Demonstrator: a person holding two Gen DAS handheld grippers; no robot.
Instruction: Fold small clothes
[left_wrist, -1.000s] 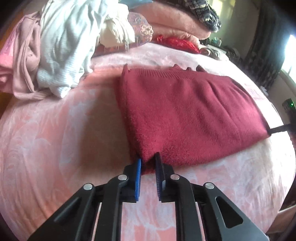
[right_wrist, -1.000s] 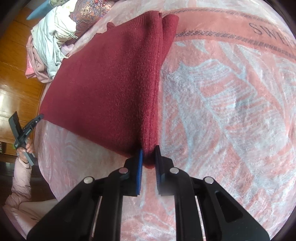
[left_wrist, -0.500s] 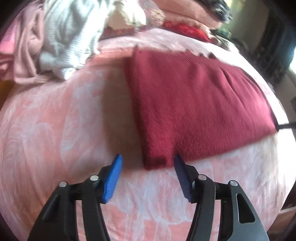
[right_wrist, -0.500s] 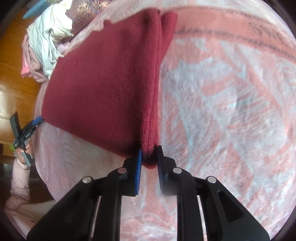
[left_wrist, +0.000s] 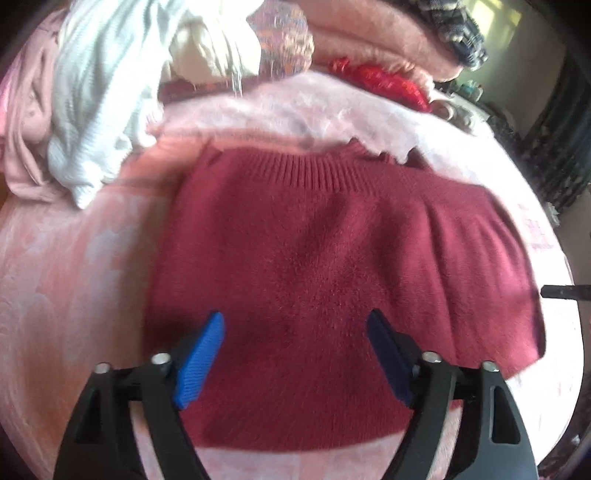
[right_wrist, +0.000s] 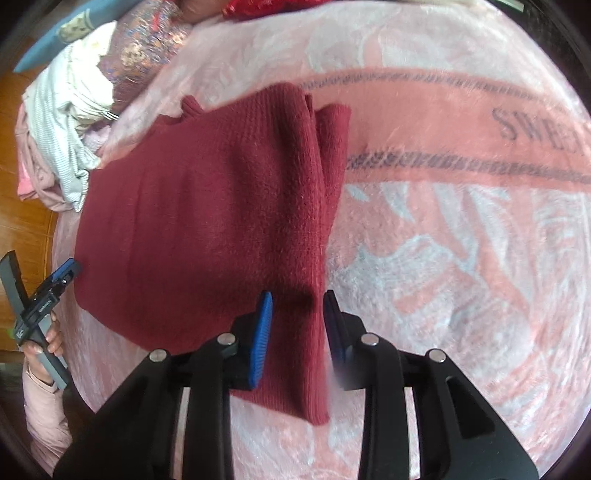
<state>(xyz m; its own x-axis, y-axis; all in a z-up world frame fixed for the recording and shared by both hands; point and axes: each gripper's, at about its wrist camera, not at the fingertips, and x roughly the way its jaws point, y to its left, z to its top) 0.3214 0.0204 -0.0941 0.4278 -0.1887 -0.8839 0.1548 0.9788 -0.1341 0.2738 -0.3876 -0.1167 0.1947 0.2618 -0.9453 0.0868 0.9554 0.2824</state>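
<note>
Left of sweater: a pile (left_wrist: 85, 122) of unfolded clothes, white and pale pink, heaped on the blanket's (right_wrist: 461, 258) far-left side, near the sweater's ribbed edge but apart from it.
Sweater (left_wrist: 332, 280): dark red knit, lying flat on the pink blanket as a folded rectangle; in the right wrist view its right edge shows stacked layers.
Left gripper (left_wrist: 295, 354): over the sweater's near-left part, jaws wide and opening, nothing pinched; the cloth lies under them, not between the pads.
Right gripper (right_wrist: 297, 328): at the sweater's near-right corner, jaws opening, parted a little; the folded edge sits between the pads, which look clear of it, so nothing is held.
Right of sweater: bare blanket with a darker band and lettering.
Done: judging by the layers, at least 1 fold is laid and both corners are let go.
Left: likely 1 more fold to make it compact, then the pile.
</note>
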